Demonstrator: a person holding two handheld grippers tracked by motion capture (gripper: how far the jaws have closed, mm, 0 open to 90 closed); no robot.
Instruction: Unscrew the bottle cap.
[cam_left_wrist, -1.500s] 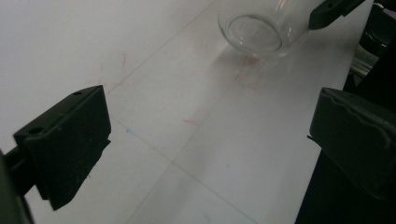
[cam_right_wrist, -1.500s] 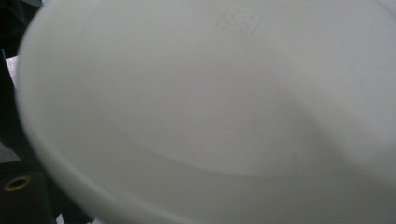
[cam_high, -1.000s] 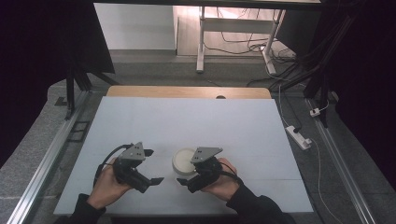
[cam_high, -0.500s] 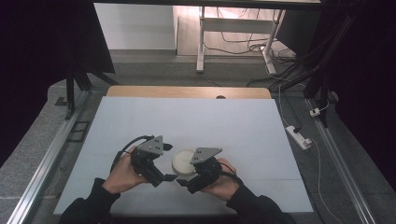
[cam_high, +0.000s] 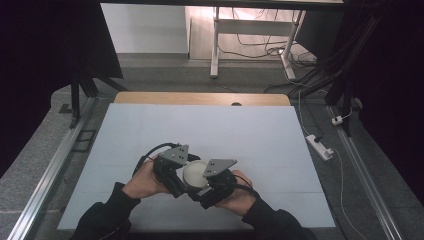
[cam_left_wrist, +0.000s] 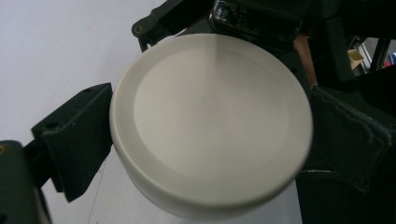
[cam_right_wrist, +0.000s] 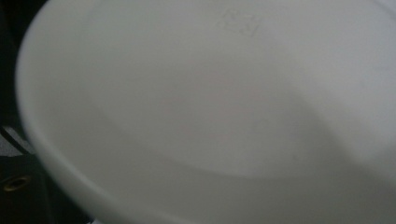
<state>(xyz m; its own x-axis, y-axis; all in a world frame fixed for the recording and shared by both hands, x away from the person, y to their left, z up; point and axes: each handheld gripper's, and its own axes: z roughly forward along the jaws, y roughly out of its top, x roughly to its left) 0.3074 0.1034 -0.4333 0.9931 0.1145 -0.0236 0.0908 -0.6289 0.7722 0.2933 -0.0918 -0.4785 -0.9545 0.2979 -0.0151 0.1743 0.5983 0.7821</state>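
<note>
A round white container (cam_high: 195, 172) with a flat lid lies near the table's front edge, between my two grippers. In the left gripper view the container (cam_left_wrist: 210, 121) spans the whole gap, and both black jaws of my left gripper (cam_left_wrist: 210, 135) press against its rim. A black link (cam_left_wrist: 149, 23) of the other gripper reaches round its far side. My left gripper (cam_high: 186, 184) comes in from the left and my right gripper (cam_high: 202, 190) from the right. Seen from the right gripper view, the container (cam_right_wrist: 210, 93) is pressed up close and hides most of the jaws.
The white tabletop (cam_high: 240, 130) stretches away to a wooden strip (cam_high: 200, 98) at its far edge. Metal rails (cam_high: 50, 175) run along both sides. A power strip (cam_high: 320, 145) lies on the floor at the right, and a desk frame (cam_high: 215, 45) stands behind.
My left gripper has moved right from beside the container and now has its jaws on it. The right gripper and the container have barely moved.
</note>
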